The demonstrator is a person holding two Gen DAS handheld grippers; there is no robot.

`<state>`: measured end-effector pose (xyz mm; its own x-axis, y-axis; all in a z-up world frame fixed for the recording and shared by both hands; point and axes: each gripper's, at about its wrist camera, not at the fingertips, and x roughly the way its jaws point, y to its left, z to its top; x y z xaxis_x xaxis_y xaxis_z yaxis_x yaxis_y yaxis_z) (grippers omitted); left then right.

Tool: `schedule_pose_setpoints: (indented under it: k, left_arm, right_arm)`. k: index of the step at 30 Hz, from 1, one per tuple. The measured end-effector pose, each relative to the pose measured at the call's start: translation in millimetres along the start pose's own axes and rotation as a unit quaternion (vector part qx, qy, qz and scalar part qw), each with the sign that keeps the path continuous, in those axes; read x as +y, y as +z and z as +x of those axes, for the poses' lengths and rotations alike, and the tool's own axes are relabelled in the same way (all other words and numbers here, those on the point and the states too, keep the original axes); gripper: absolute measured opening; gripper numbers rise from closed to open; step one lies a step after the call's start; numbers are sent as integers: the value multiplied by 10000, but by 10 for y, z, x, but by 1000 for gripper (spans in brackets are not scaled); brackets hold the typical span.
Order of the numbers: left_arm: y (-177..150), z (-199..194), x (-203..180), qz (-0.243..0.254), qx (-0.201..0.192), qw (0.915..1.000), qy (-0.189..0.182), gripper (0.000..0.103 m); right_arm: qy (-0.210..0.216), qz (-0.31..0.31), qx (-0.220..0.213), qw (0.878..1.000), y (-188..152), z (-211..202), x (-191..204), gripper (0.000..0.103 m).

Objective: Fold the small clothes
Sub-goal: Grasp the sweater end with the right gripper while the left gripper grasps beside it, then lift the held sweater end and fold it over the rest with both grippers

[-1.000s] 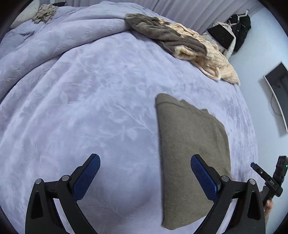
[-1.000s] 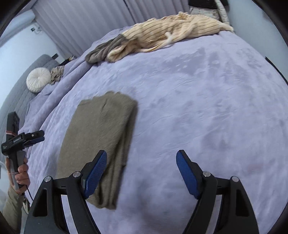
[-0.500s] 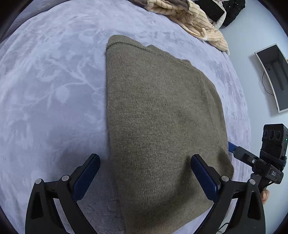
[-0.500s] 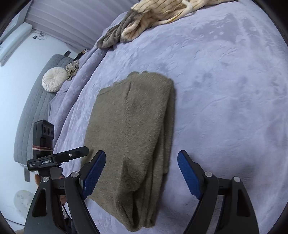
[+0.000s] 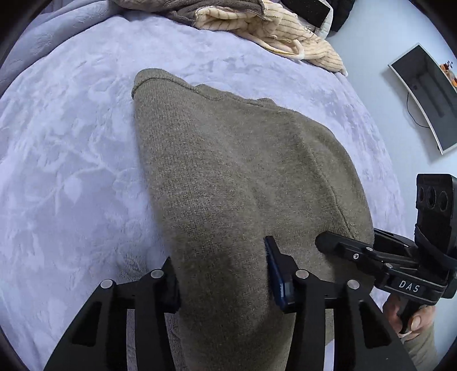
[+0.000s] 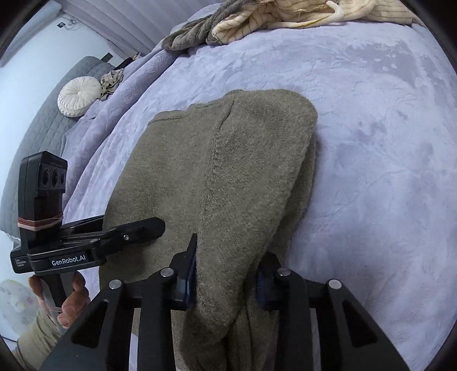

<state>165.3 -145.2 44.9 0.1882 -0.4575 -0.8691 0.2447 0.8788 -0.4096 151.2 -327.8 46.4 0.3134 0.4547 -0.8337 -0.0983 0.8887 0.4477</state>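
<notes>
An olive-brown knit sweater (image 5: 234, 171) lies folded lengthwise on the lavender bedspread (image 5: 71, 157); it also shows in the right wrist view (image 6: 228, 171). My left gripper (image 5: 220, 271) is shut on the sweater's near left edge, fabric bunched between its fingers. My right gripper (image 6: 228, 271) is shut on the near right edge, where the folded layers stack. Each gripper shows in the other's view: the right one (image 5: 357, 251) and the left one (image 6: 128, 231), both at the sweater's near end.
A pile of cream striped and grey clothes (image 5: 257, 25) lies at the far end of the bed, also in the right wrist view (image 6: 271, 20). A round white cushion (image 6: 78, 97) sits on a grey sofa at left. A monitor (image 5: 428, 94) hangs on the right wall.
Both grippers moved forward and down onto the sweater's near end and closed from wide open onto its fabric.
</notes>
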Motion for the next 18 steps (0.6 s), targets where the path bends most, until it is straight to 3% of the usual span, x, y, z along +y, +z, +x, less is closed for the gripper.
schedule_pose_setpoints:
  k: [5,18]
  left_arm:
    - [8,-82,-109,108,-39,9998,190,44]
    - [-197,-509,-278,350,-312,9979,450,43]
  right_arm:
    - [-296,-192,-91,9993,4,-78,220,32]
    - [-507,-432,-383,9970,-181,-480,570,31]
